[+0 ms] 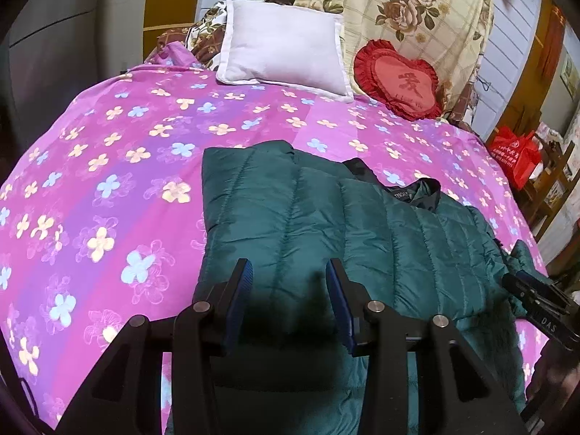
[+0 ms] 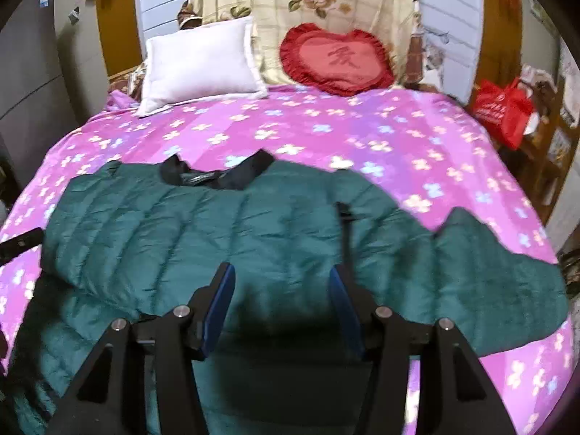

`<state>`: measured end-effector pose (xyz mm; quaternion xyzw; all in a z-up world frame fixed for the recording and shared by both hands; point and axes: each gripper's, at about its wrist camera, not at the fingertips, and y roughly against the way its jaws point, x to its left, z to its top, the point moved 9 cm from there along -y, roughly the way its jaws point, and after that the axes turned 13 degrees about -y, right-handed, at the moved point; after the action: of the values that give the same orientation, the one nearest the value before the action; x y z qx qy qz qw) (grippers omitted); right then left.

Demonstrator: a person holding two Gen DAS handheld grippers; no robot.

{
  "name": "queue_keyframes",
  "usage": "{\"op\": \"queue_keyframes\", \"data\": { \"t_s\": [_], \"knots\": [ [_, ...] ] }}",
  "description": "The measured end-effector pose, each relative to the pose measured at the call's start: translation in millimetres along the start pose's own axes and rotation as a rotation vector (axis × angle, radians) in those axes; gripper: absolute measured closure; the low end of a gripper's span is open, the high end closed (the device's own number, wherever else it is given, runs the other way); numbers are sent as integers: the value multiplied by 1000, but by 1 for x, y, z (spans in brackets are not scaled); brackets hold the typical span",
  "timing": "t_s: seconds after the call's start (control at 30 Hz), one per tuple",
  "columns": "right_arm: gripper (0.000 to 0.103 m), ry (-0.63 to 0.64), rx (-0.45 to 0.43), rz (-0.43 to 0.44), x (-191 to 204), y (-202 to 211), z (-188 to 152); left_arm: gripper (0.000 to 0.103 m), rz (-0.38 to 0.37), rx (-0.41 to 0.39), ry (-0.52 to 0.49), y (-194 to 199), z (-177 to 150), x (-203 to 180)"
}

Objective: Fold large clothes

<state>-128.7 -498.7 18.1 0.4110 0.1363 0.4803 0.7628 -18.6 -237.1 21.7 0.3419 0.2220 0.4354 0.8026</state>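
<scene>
A: Right wrist view first: I see the bed [image 2: 326, 134] under its pink flowered cover, the green padded jacket [image 2: 203, 224] lying flat across it, collar toward the pillow [image 2: 199, 61].

B: And the tools?

A: My right tool [image 2: 281, 286] hangs partly open over the jacket, holding nothing. My left tool [image 1: 288, 279] is likewise half open and empty above the folded-in side.

B: Risks?

A: That slick, puffy fabric could spring back open. If I pinch only one layer, I think the fold drags crooked.

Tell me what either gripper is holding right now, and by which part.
Nothing is held: the left gripper and right gripper are both open above the green jacket.
</scene>
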Motion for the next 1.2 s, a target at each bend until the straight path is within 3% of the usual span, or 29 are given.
{"op": "queue_keyframes", "data": {
  "t_s": [0.43, 0.73, 0.8, 1.03, 1.2],
  "knots": [
    [45, -44, 100, -6, 1, -58, -24, 71, 43, 52, -27, -35, -12, -1],
    [45, -42, 84, 14, 4, -24, -23, 71, 56, 57, -35, -32, -13, -3],
    [41, -53, 70, 21, 1, -16, -24, 71, 57, 53, -36, -28, -14, -4],
    [38, -48, 133, -31, -9, -38, -42, 71, 50, 46, -26, -13, -19, -10],
    [38, -57, 125, -23, -8, -26, -44, 72, 42, 36, -33, -1, -22, -16]
  ]
}}
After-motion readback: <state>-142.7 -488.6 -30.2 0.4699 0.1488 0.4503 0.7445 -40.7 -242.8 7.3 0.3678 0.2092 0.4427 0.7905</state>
